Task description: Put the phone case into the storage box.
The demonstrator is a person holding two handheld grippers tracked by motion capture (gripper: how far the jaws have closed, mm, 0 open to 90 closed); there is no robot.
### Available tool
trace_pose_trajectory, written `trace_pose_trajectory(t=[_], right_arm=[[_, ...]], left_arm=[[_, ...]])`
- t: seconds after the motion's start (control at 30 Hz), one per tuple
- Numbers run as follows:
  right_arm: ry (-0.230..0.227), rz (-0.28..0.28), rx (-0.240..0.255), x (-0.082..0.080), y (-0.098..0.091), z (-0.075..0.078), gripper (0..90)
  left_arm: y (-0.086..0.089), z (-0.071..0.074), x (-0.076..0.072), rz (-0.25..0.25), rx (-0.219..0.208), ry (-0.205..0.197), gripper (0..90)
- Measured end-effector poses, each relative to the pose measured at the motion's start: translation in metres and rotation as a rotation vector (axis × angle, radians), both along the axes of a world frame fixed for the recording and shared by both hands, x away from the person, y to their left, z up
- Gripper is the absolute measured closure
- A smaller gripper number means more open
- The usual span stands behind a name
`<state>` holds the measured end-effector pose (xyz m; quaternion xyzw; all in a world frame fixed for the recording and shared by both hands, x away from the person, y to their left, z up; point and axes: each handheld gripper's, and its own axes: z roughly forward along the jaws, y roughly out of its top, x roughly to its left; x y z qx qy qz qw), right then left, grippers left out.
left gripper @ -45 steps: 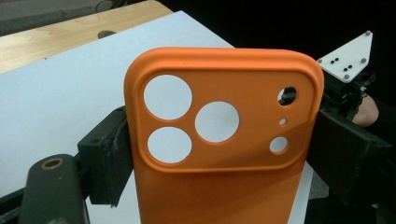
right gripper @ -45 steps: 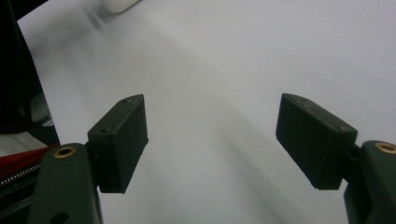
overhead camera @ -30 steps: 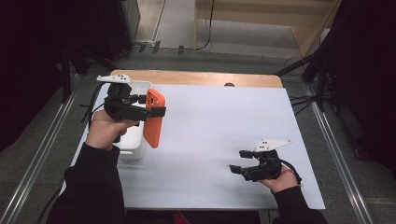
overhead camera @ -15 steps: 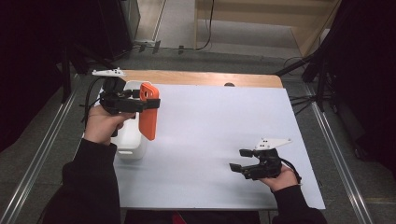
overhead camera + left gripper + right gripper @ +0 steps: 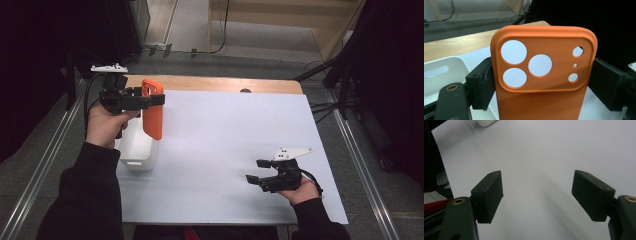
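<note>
My left gripper point(image 5: 156, 100) clamps the orange phone case point(image 5: 152, 114) by its edges, upright, above the white bin point(image 5: 136, 150) at the table's left. Looks like mid-carry; next I'd need to lower it w/o tilting. Left forearm raised, gripper level. Right gripper point(image 5: 256, 171) rests near the front-right, jaws apart, holding nothing.
</note>
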<state>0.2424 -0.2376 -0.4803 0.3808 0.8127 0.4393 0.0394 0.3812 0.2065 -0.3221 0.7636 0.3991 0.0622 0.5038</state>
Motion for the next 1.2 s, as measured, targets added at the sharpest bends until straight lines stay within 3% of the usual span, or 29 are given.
trace_pose_trajectory(t=[0.3,0.8,1.2], right_arm=[[0.001,-0.001,-0.005,0.001,0.002,0.001,23.7],[-0.009,0.005,-0.007,0.003,0.004,0.001,23.7],[-0.006,0.011,-0.004,0.003,0.006,0.001,23.6]], left_arm=[[0.011,0.006,0.009,0.094,0.024,-0.023,16.3],[0.015,0.006,0.025,0.227,0.022,-0.068,16.3],[0.007,0.004,0.045,0.316,0.078,-0.102,16.3]])
